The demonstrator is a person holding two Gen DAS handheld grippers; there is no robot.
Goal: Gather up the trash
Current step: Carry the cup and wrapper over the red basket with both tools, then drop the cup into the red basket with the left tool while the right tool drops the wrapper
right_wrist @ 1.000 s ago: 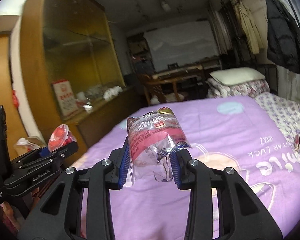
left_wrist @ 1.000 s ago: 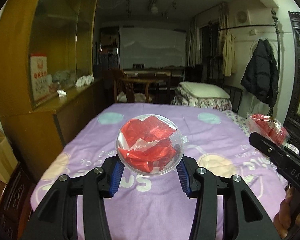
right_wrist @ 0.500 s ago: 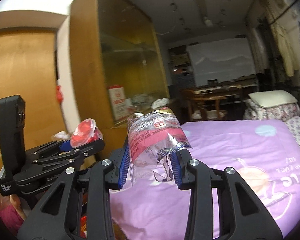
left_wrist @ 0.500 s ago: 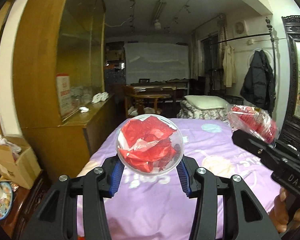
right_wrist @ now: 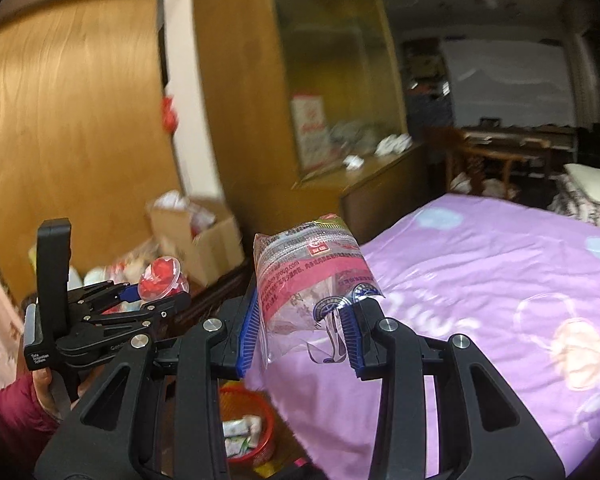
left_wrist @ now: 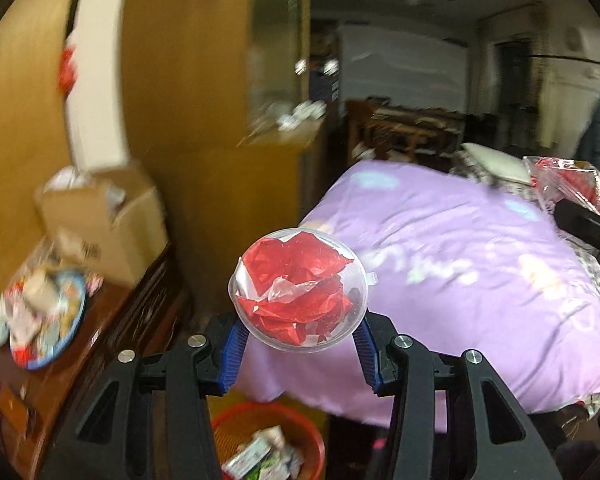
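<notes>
My left gripper (left_wrist: 298, 344) is shut on a clear round plastic cup (left_wrist: 298, 290) stuffed with red wrapper scraps; it also shows in the right wrist view (right_wrist: 162, 278). My right gripper (right_wrist: 300, 328) is shut on a clear plastic wrapper with a red printed band (right_wrist: 312, 276); it also shows in the left wrist view (left_wrist: 568, 184) at the far right. A red mesh trash basket (left_wrist: 268, 440) with some packaging inside stands on the floor just below and ahead of both grippers, and it shows in the right wrist view (right_wrist: 248, 424) too.
A bed with a purple quilt (left_wrist: 460, 264) fills the right side. A dark wooden side table (left_wrist: 80, 360) on the left carries a blue plate of clutter (left_wrist: 48, 320) and a cardboard box (left_wrist: 100, 216). A tall wooden cabinet (right_wrist: 300, 100) stands behind.
Both grippers have swung left and downward away from the bed, each still holding its trash. The red basket and the side table have come into view below.
</notes>
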